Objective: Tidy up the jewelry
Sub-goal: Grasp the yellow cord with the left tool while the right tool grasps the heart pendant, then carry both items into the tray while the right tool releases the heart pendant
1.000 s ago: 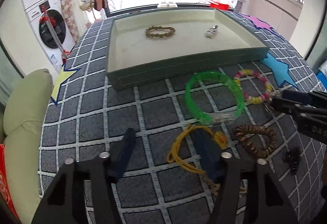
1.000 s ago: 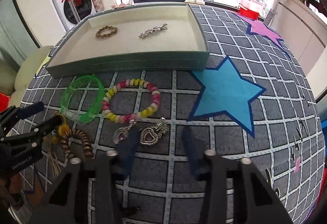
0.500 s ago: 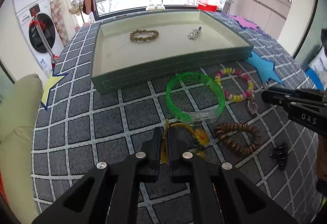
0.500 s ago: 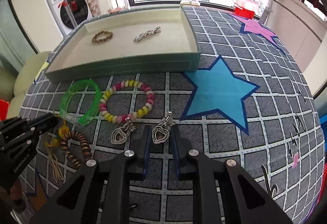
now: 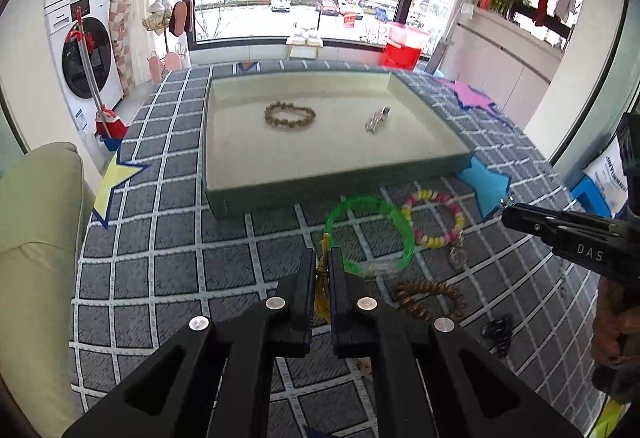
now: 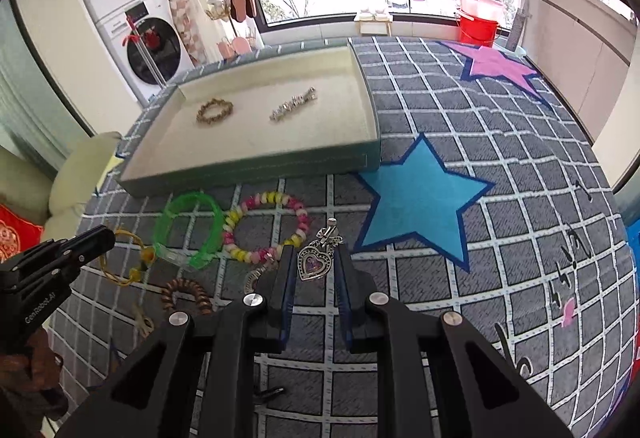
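My left gripper [image 5: 322, 256] is shut on a yellow cord bracelet [image 5: 322, 290], which hangs from its jaws just above the checked cloth. The right gripper [image 6: 314, 252] is shut on a silver heart pendant [image 6: 313, 263], also raised off the cloth. From the right wrist view the left gripper [image 6: 106, 238] shows with the yellow cord [image 6: 120, 266] looping below it. Ahead stands a green tray [image 5: 336, 190] with a gold bead bracelet [image 5: 290, 115] and a silver clip [image 5: 377, 120] inside. A green bangle [image 5: 406, 230] and a pink-yellow bead bracelet [image 5: 430, 240] lie in front of it.
A second heart pendant [image 6: 254, 278], a brown coil band [image 5: 430, 288] and a black clip [image 5: 498, 330] lie on the cloth near the grippers. A pale green cushion [image 5: 36, 238] borders the left edge. A blue star patch [image 6: 420, 198] lies to the right of the tray.
Both grippers went from open to shut, the left on the yellow cord and the right on a heart pendant. Both then rose, lifting their pieces off the cloth.
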Motion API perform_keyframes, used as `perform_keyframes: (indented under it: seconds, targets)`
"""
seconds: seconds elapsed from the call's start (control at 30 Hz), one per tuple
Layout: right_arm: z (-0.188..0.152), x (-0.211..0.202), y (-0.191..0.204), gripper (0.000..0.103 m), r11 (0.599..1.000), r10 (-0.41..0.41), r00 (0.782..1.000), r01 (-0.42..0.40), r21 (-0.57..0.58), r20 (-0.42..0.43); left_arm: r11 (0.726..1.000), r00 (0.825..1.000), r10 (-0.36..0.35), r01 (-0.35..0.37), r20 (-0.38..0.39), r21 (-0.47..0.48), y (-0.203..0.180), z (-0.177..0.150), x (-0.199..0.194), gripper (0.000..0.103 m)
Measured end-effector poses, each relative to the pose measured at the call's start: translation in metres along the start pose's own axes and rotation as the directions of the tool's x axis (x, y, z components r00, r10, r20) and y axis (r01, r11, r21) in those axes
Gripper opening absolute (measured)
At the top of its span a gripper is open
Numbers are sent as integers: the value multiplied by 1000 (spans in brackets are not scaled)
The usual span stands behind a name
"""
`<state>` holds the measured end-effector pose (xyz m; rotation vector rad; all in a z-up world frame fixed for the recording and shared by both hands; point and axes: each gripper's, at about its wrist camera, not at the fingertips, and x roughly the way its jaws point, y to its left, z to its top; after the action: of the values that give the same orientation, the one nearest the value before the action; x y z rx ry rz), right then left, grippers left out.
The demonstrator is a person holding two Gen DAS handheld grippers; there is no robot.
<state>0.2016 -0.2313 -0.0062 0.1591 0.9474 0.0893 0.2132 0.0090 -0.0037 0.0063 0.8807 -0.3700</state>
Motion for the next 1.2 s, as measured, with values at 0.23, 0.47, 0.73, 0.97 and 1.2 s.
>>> perform_keyframes:
  seconds: [0.23,0.47,0.73,0.97,1.2]
  targets:
    - [18,-11,6,20,1000,19,999,-19,-10,39,1000,998,-21,22,53,-21,2,20,-12,20]
    - [48,-11,9,20,999,46,997,-45,-17,67,999,994,-22,25,104,-26,4,48,-15,20]
    - [93,9,13,20,996,88,995,-87,-20,55,999,991,-10,15,131,-32,10,90,6,20]
    - [132,44,19,20,996,84,995,-82,-35,49,997,994,25,-17,107,-79,27,121,46,20]
    - [160,90,21,20,997,66,998,-65,-42,23,994,993,84,-78,80,-79,36,141,93,20]
